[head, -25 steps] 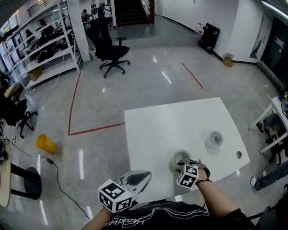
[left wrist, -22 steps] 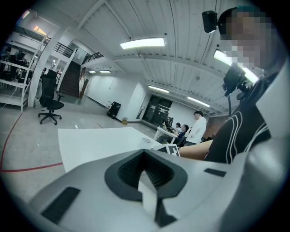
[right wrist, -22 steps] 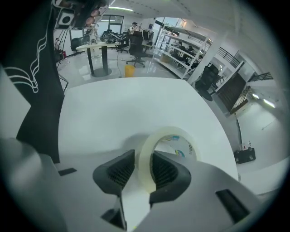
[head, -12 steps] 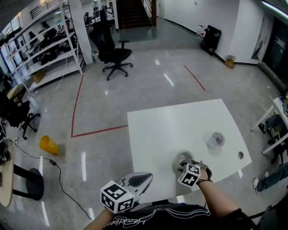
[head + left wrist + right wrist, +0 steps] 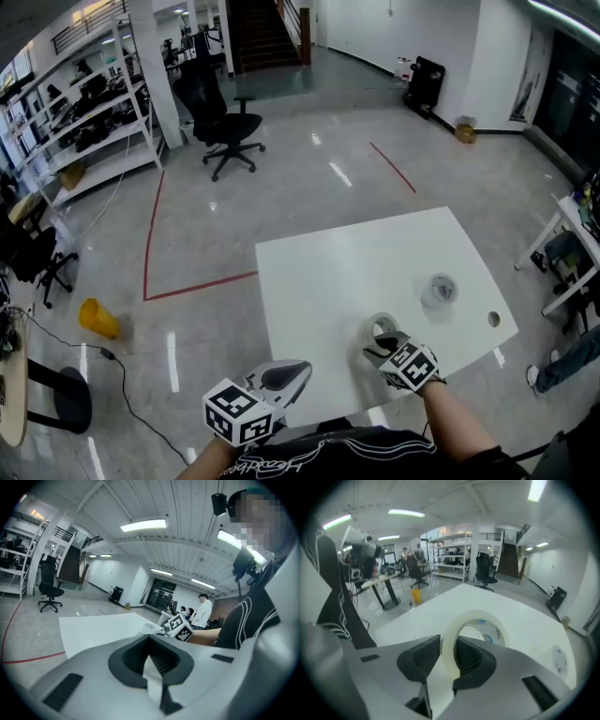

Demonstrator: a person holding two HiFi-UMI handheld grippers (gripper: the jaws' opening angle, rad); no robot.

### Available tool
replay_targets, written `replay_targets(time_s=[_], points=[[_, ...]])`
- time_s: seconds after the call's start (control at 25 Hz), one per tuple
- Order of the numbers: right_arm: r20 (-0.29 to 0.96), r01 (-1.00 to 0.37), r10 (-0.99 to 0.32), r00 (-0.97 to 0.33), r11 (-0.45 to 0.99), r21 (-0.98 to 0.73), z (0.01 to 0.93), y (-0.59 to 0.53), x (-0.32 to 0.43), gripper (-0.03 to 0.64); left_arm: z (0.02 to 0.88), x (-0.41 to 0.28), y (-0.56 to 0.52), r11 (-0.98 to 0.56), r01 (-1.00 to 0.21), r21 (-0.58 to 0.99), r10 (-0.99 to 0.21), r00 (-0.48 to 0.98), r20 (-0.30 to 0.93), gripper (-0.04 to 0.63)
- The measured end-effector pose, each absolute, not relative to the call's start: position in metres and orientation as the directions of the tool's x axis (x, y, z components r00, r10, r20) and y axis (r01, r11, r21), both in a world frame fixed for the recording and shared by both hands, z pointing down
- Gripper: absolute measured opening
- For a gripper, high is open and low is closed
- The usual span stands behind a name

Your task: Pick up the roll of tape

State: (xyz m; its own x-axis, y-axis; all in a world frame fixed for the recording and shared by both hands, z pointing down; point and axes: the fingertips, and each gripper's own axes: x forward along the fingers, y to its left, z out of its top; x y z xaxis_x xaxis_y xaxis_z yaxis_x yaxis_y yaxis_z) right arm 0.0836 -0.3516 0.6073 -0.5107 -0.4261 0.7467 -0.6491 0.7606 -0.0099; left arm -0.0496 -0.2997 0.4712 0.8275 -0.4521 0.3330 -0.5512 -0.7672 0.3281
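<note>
Right gripper [image 5: 382, 343] sits over the near edge of the white worktop [image 5: 319, 272], toward the near-right corner, w/ the roll of tape [image 5: 487, 619] in its fingers [image 5: 417, 660]. In the right gripper view the roll stands on edge. One finger is outside the ring, the other is inside the hole, and the ring's wall is pinched btwn the two pads. Those fingers have just been closing and now grip that wall. The worktop shows thru the roll's hole. Can't tell from the head view whether the roll is clear of the surface.

Left gripper [image 5: 286, 375] hangs just off the near edge over the floor, toward the near-left corner and well apart from the roll. Its fingers are closed together w/ nothing btwn them.

A second, paler round item [image 5: 441, 291] lies nr the right edge, farther in than the tape and apart from it. A small round hole [image 5: 494, 320] sits in the worktop by the right edge, nr the near-right corner.

On the floor: a black office chair [image 5: 225, 117] well beyond the far edge, a yellow item [image 5: 97, 319] off the left edge, a red line [image 5: 150, 234] btwn them, and shelving [image 5: 94, 103] at far left.
</note>
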Motion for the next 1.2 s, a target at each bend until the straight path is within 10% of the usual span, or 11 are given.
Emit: replay_targets(time_s=[0.72,1.2], points=[[0.079,-0.616,-0.615,-0.784,0.758,-0.216,0.386,-0.300,0.091,0.100,0.441,-0.020,-0.292,-0.815,-0.478,0.327,-0.409,0.875,0.260,0.003],[0.022,-0.602,-0.617,-0.787,0.759,-0.249,0.380,-0.284,0.101,0.100,0.430,-0.002,-0.288,-0.835,-0.448,0.321,-0.385,0.891,0.242,0.003]])
